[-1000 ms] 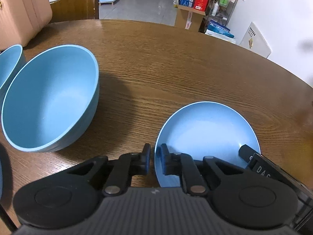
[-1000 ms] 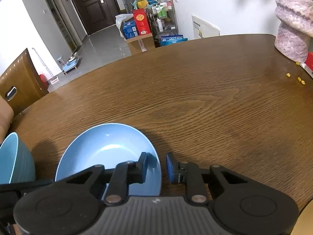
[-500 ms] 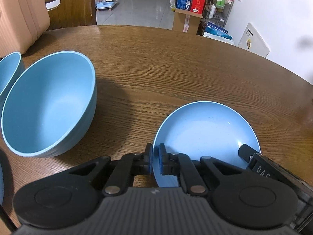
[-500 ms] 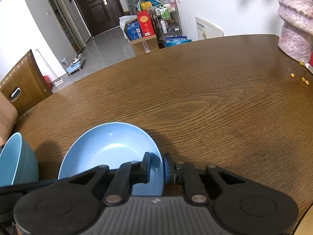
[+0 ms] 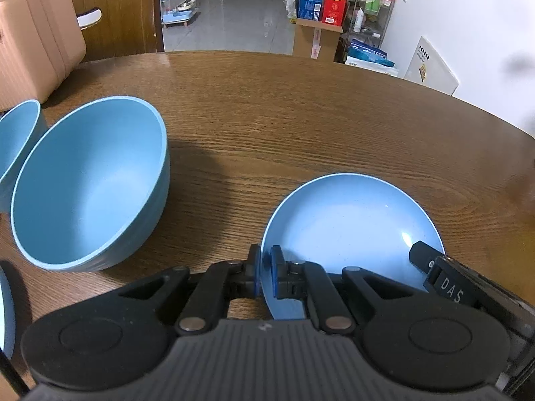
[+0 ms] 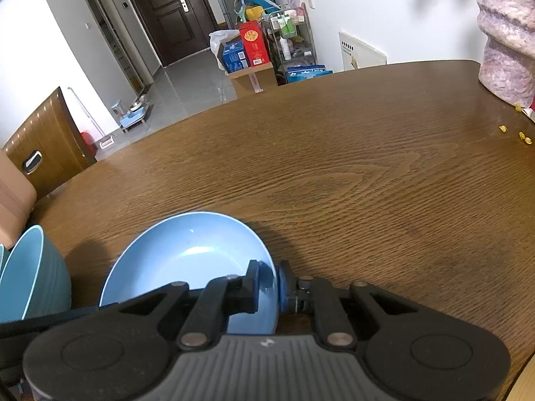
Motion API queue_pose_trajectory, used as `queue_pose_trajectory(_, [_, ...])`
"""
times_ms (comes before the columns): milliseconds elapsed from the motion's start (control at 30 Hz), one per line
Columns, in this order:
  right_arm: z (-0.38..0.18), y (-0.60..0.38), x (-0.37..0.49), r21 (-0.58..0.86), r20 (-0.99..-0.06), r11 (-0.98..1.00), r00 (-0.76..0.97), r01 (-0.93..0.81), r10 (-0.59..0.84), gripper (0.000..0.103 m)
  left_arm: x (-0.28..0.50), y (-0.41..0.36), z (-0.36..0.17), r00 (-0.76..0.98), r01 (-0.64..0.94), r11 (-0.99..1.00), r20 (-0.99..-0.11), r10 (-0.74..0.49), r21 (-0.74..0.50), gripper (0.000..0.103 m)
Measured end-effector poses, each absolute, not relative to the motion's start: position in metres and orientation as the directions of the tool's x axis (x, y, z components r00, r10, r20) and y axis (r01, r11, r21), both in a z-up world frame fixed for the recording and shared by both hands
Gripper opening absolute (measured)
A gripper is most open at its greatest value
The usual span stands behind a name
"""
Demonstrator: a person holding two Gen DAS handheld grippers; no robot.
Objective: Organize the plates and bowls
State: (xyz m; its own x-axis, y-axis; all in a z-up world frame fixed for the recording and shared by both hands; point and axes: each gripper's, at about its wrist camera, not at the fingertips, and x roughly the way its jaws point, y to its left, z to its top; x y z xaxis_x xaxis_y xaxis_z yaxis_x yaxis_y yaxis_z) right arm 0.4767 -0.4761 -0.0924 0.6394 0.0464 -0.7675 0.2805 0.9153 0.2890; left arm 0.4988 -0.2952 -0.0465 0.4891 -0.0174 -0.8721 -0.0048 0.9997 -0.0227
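Note:
A small light-blue plate (image 5: 351, 224) sits on the brown wooden table (image 5: 301, 127). My left gripper (image 5: 264, 275) is shut on the plate's left rim. My right gripper (image 6: 267, 285) is shut on the plate's (image 6: 187, 254) right rim, and its black body shows in the left wrist view (image 5: 448, 287). A large light-blue bowl (image 5: 90, 183) stands to the left of the plate, with a second blue bowl (image 5: 16, 140) behind it at the left edge. The large bowl also shows in the right wrist view (image 6: 33, 277).
A blue rim (image 5: 6, 314) shows at the lower left edge. A pink-grey vase (image 6: 505, 33) and yellow crumbs (image 6: 521, 135) are at the table's far right. A brown chair (image 5: 123, 10) and a tan bag (image 5: 36, 33) stand beyond the left side. Boxes and a rack (image 5: 334, 10) stand on the floor behind.
Both grippers have closed from open onto opposite rims of the small plate. Both views have risen slightly and show more of the room beyond the table.

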Motion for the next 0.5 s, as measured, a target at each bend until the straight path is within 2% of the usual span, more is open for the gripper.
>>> queue_pose_trajectory(500, [-0.084,-0.470,0.465,0.298,-0.742,0.921,0.668,0.251,0.058,0.007,0.487,-0.292,-0.040,0.519,0.008,1.000,-0.855,-0.004,0.000,0.007])
